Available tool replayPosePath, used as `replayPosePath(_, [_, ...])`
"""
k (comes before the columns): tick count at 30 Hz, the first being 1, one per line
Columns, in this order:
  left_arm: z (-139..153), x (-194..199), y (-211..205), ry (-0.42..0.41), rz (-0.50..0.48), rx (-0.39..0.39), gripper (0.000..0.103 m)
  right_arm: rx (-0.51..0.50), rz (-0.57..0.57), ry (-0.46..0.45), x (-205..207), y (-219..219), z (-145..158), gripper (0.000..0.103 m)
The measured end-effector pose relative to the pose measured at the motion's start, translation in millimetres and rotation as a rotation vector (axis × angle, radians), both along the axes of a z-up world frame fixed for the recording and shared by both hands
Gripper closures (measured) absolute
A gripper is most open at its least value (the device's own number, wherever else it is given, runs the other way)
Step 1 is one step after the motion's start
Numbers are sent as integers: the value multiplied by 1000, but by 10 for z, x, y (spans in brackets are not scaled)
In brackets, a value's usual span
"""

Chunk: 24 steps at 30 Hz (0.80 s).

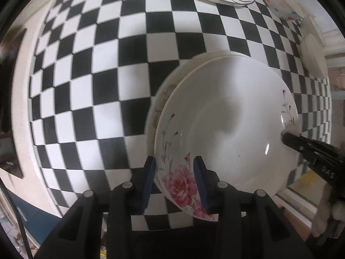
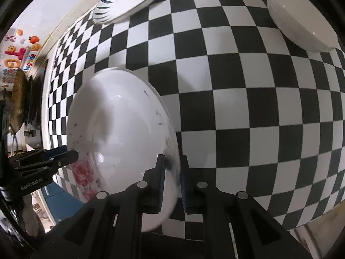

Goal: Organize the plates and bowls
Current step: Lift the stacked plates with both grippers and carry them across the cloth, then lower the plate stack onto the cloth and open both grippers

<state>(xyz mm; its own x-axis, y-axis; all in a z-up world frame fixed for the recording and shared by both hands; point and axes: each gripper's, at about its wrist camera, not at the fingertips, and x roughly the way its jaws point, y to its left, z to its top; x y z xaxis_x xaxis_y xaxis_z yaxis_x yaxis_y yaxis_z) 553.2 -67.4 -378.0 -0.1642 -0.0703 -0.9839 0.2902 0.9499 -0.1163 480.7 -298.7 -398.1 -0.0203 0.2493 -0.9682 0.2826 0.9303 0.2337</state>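
A white plate with pink flowers (image 1: 232, 127) is held above the checkered table by both grippers. My left gripper (image 1: 174, 166) is shut on its flowered rim. My right gripper (image 2: 172, 168) is shut on the opposite rim, and also shows in the left wrist view (image 1: 289, 139). The same plate shows in the right wrist view (image 2: 120, 133), where the left gripper (image 2: 66, 155) is at its left rim. A second pale plate (image 1: 172, 86) lies just under it, partly hidden.
The black-and-white checkered tablecloth (image 1: 97, 75) covers the table. A white plate with blue leaf marks (image 2: 129, 2) sits at the far edge. A dotted bowl (image 1: 280, 2) and a plain white dish (image 2: 301, 21) stand at the far right.
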Motion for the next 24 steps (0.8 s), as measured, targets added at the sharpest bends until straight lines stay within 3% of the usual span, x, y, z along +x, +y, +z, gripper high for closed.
replayPosePath(9, [64,-60,70,-13,19,4,69,-90,55,-6,36,131,110,89])
replayPosePath(19, [417,-259,229,-96,30,-28,67,-147,91,-83,-12,361,507,88])
replayPosePath(23, [543,-263,221,-120,25,-40,65,-152,91,-83,-52,424,646,86])
replayPosePath(24, [576,-262,218,-123,24,-45,63,-145,89,-84,-65,433,676,80])
